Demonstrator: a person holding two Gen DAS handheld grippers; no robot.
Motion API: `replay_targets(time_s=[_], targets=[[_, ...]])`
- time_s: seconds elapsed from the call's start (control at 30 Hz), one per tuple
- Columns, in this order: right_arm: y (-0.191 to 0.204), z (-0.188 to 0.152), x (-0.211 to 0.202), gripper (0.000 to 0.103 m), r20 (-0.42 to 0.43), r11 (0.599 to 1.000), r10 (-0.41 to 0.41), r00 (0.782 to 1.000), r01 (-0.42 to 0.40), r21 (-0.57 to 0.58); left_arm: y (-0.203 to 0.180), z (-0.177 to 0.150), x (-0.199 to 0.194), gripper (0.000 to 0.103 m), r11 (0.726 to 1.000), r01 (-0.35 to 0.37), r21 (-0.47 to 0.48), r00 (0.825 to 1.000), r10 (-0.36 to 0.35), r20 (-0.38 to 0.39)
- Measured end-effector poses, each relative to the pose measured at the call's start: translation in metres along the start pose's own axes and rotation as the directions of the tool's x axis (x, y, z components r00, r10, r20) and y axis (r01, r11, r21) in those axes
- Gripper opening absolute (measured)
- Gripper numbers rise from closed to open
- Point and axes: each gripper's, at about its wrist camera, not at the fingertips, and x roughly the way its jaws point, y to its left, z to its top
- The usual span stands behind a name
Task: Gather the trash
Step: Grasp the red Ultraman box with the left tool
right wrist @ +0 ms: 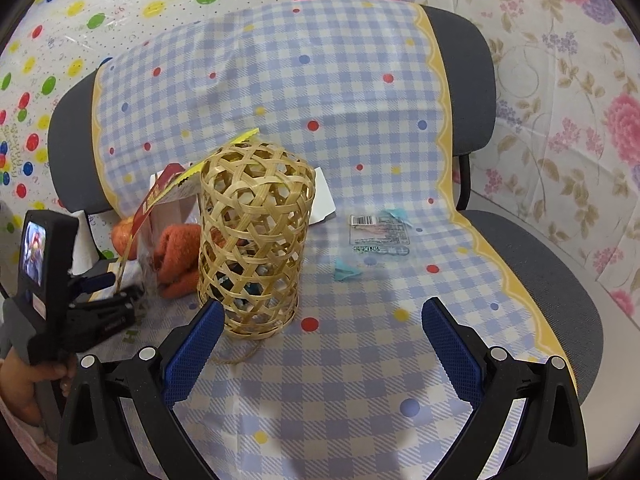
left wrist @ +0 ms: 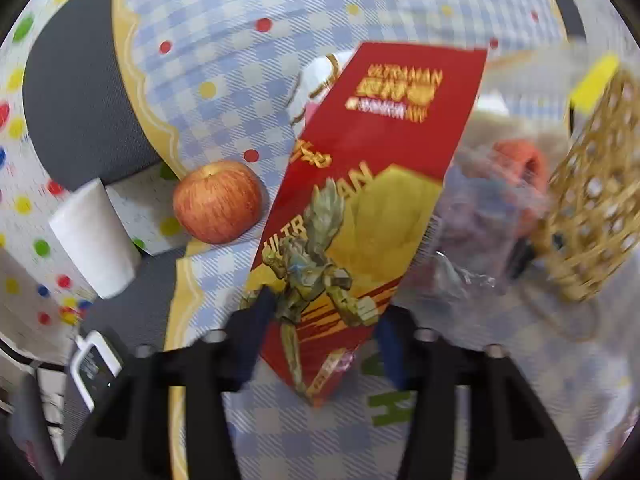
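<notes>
My left gripper is shut on a red and gold Ultraman wrapper and holds it above the checked cloth, left of the woven bamboo basket. In the right wrist view the left gripper holds the wrapper beside the basket, which stands upright with some items inside. My right gripper is open and empty, just in front of the basket. A clear plastic wrapper with a barcode and small teal scraps lie on the cloth to the basket's right.
A red apple, an orange knitted cloth in a clear bag and a white paper piece lie near the basket. A white cup stands left of the apple. The cloth covers a grey chair.
</notes>
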Motion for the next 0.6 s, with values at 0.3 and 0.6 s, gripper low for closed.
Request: replay_targets(time_s=[0.3, 0.6], targets=[[0.011, -0.008, -0.028, 0.097, 0.018, 0.999, 0.036, 0.999, -0.036, -0.014, 0.044, -0.028, -0.083, 0.0, 0.982, 0.145, -0.121, 0.974, -0.12, 0.194], [0.051, -0.016, -0.035, 0.06, 0.022, 0.988, 0.131, 0.991, -0.129, -0.078, 0.069, -0.047, -0.126, 0.0, 0.986, 0.069, -0.152, 0.978, -0.037, 0.206]])
